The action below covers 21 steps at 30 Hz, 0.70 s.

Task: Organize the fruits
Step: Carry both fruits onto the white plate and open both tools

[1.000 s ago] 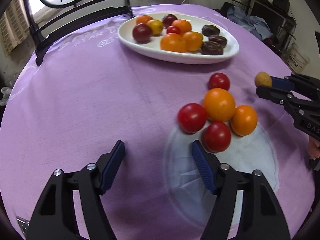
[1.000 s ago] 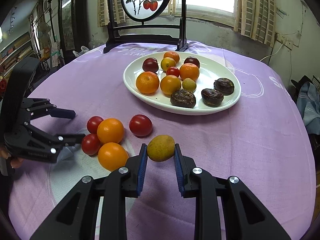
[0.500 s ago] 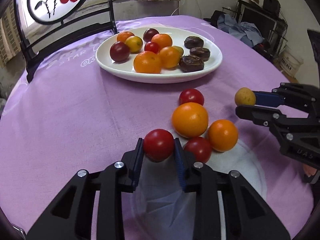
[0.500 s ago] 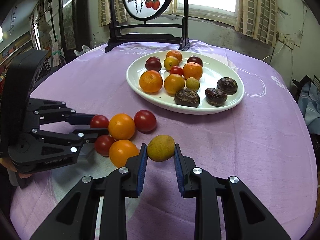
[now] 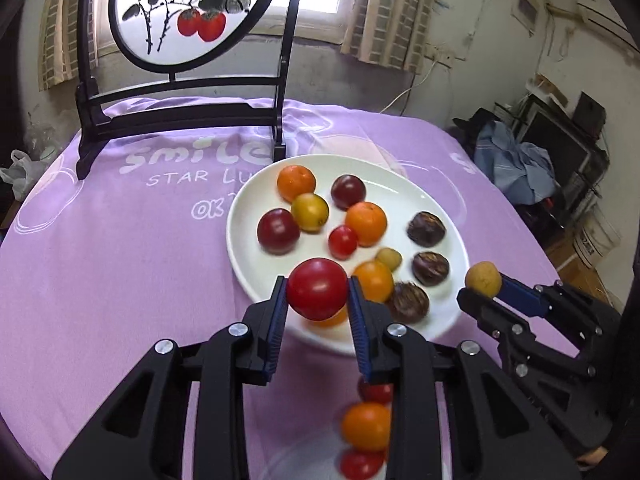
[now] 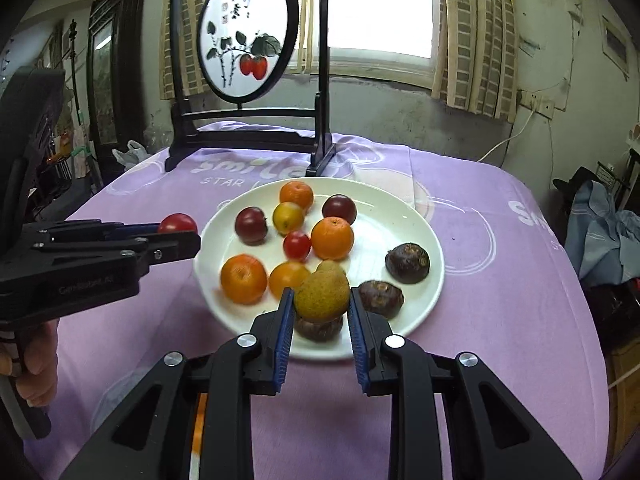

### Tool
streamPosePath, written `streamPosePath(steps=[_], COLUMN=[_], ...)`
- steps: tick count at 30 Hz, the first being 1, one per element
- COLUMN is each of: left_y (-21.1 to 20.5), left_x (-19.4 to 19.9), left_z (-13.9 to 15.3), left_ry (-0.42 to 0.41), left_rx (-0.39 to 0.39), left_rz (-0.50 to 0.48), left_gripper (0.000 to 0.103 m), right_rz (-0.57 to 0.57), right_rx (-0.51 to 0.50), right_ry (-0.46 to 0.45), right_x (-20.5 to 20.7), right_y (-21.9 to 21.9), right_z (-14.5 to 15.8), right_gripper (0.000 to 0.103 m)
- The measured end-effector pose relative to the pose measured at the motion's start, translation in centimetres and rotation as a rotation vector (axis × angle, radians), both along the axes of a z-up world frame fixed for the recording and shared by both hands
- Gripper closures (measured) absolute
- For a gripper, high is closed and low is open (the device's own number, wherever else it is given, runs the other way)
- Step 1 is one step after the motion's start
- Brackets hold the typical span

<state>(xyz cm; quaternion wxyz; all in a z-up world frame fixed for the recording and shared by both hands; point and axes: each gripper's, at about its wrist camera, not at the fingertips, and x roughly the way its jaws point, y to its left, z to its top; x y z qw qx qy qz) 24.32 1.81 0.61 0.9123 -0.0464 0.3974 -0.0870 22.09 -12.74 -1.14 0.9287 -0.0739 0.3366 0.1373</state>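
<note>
Both claws have risen from the loose pile toward the plate since the earlier frames, and the left claw (image 5: pixel 317 296), wide a second ago, is now clamped on a red tomato (image 5: pixel 317 294). It carries that tomato in the air over the near edge of the white plate (image 5: pixel 240 256), blue pads pressing its 2 sides so the round fruit cannot roll out on the way. The right claw (image 6: pixel 320 302) is likewise closed on a yellow-green fruit (image 6: pixel 321 295), hanging above the plate's near rim, over a dark wrinkled fruit (image 6: pixel 318 328).

Carrying 1 fruit in each claw looks like a way to halve the trips. The plate, sitting mid-table on the purple cloth (image 5: pixel 120 240), already holds oranges, dark red and small red fruits on its left and dark wrinkled ones on its right. By that pattern, I judge the tomato belongs on the left and the yellow-green fruit near its small twin (image 5: pixel 389 258) in the middle.

At least 3 fruits (image 5: pixel 366 426) remain on the near table, partly hidden behind the left claw, so the task seems unfinished.
</note>
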Motion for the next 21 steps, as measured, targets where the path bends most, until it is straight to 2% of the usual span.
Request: streamPosePath(steps=[6, 7, 8, 9, 10, 12, 15, 21], left_y=[-1.0, -1.0, -1.0, -1.0, -0.9, -0.9, -0.7, 0.6], left_x=[4.2, 4.5, 4.6, 4.5, 4.1, 3.2, 2.1, -1.2], left_z=[-2.1, -2.4, -2.5, -2.5, -2.2, -1.6, -0.9, -0.1], left_ry=[0.053, 0.052, 0.044, 0.033, -0.001, -0.041, -0.039, -0.030], left_rx=[0.027, 0.025, 0.025, 0.031, 0.044, 0.058, 0.071, 0.016], left_rz=[0.025, 0.033, 0.047, 0.068, 0.104, 0.116, 0.106, 0.146], left_gripper=[0.073, 0.068, 0.043, 0.029, 0.016, 0.016, 0.016, 0.012], right_rz=[-0.040, -0.055, -0.066, -0.085, -0.095, -0.094, -0.096, -0.069], right_rx=[-0.007, 0.005, 0.016, 0.030, 0.037, 0.055, 0.071, 0.068], right_ry=[0.061, 0.070, 0.075, 0.071, 0.067, 0.072, 0.079, 0.088], right_x=[3.1, 3.5, 3.7, 3.8, 3.7, 3.3, 2.4, -0.3], right_y=[-0.2, -0.4, -0.7, -1.0, -1.2, -1.7, -2.3, -2.2], right_z=[-2.0, -2.3, -2.4, -2.5, -2.5, -2.5, -2.2, -1.3], right_gripper=[0.076, 0.074, 0.061, 0.053, 0.053, 0.053, 0.052, 0.045])
